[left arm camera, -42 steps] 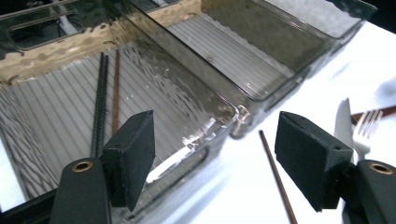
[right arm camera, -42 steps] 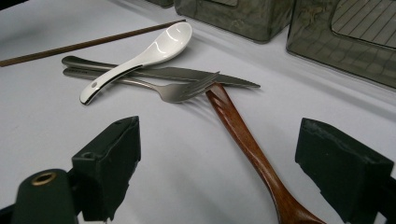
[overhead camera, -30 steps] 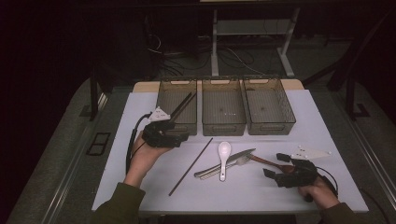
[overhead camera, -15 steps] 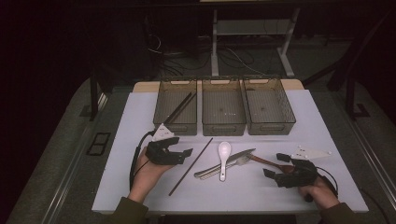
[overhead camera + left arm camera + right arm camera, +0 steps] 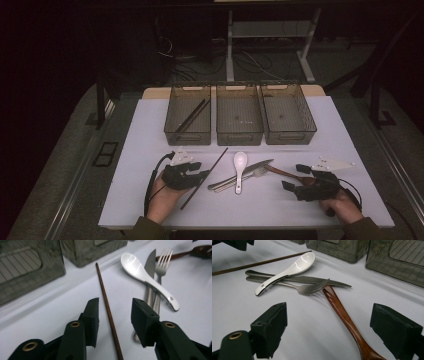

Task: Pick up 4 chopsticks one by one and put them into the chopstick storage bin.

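1. Left tool [image 5: 199, 176] is sitting low over the tabletop [image 5: 150, 150] w/ the loose chopstick [image 5: 205, 177] lying betw. its two pads. Its jaws have just been closing, but gaps are showing on both sides of the stick in the left gripper view [image 5: 107, 305], so it's not gripping yet.
2. That chopstick is lying flat on the tabletop, running diagonally from nr the left bin [image 5: 172, 131] toward the person's side; far tip is ending just short of the bins.
3. Right tool [image 5: 296, 178] is resting at the right, jaws standing wide open, straddling the handle of the wooden spoon [image 5: 342, 315] w/o touching it.
4. Wooden spoon's handle end is reaching to the fork's tines; whether they're touching is hard to tell.
5. White spoon [image 5: 239, 167] is lying across the knife [image 5: 252, 170] & fork [image 5: 250, 176] mid-tabletop, just right of the chopstick.
6. Left bin is holding two more dark sticks; middle bin [image 5: 239, 139] & right bin [image 5: 292, 137] are standing beside it in a row.
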`<action>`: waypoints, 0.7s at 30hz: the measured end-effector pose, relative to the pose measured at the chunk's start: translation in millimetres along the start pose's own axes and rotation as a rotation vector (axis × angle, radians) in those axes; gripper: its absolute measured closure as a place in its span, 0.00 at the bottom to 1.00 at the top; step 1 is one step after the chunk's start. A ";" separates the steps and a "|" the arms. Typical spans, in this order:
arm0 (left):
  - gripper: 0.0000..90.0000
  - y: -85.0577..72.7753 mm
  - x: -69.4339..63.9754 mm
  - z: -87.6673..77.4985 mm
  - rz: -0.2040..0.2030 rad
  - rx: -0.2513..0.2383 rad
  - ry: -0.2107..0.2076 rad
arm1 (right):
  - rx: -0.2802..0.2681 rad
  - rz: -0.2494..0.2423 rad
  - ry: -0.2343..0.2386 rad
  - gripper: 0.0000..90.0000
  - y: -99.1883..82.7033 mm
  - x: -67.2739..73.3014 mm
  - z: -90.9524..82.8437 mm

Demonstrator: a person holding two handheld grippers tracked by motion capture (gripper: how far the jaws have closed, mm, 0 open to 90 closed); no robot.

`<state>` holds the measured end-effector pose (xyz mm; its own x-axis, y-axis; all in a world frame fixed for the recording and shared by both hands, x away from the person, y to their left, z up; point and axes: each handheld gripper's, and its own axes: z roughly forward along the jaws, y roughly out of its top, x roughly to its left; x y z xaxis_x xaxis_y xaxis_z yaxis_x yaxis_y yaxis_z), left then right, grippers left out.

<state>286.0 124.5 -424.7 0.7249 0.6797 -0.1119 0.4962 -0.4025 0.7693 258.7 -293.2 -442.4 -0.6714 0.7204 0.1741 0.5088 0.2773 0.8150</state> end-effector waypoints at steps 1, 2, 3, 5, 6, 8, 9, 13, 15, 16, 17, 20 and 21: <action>0.67 -1.4 0.1 1.9 -0.007 0.005 -0.001 | 0.000 0.000 0.000 0.15 0.0 0.0 -0.1; 0.68 -2.7 0.8 3.8 -0.006 0.018 0.000 | 0.000 0.001 -0.001 0.15 0.0 0.0 -0.1; 0.70 -3.9 1.2 6.0 -0.009 0.029 0.001 | -0.001 0.000 0.000 0.15 0.0 0.0 -0.1; 0.73 -5.7 2.1 10.2 -0.015 0.051 0.006 | 0.000 0.000 0.001 0.15 0.0 0.0 0.0; 0.74 -6.4 2.5 12.3 -0.025 0.058 0.003 | 0.000 -0.001 0.001 0.15 0.1 0.0 0.1; 0.76 -7.6 3.2 14.5 -0.028 0.070 -0.004 | 0.001 -0.001 0.001 0.15 0.1 0.1 0.0; 0.77 -8.1 3.4 15.5 -0.023 0.077 -0.008 | 0.000 -0.002 0.001 0.15 0.1 0.1 0.1; 0.80 -9.4 2.5 18.9 -0.029 0.095 -0.016 | 0.000 -0.001 0.002 0.15 0.1 0.1 0.2; 0.82 -9.9 2.0 20.9 -0.029 0.102 -0.013 | 0.000 -0.002 0.002 0.15 0.2 0.3 0.0; 0.82 -10.2 1.9 21.6 -0.029 0.109 -0.012 | -0.001 -0.003 0.000 0.15 0.2 0.3 0.0; 0.83 -10.7 1.4 22.7 -0.031 0.111 -0.010 | -0.001 -0.003 0.001 0.15 0.2 0.2 -0.1; 0.83 -10.4 1.0 22.9 -0.021 0.113 -0.004 | -0.001 -0.002 0.001 0.15 0.2 0.3 0.1; 0.84 -10.5 0.7 23.0 -0.019 0.113 0.000 | -0.001 -0.003 0.001 0.15 0.2 0.3 0.1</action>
<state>292.2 115.0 -447.3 0.7149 0.6877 -0.1263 0.5605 -0.4557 0.6915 258.6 -292.9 -442.3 -0.6734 0.7189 0.1725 0.5067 0.2789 0.8158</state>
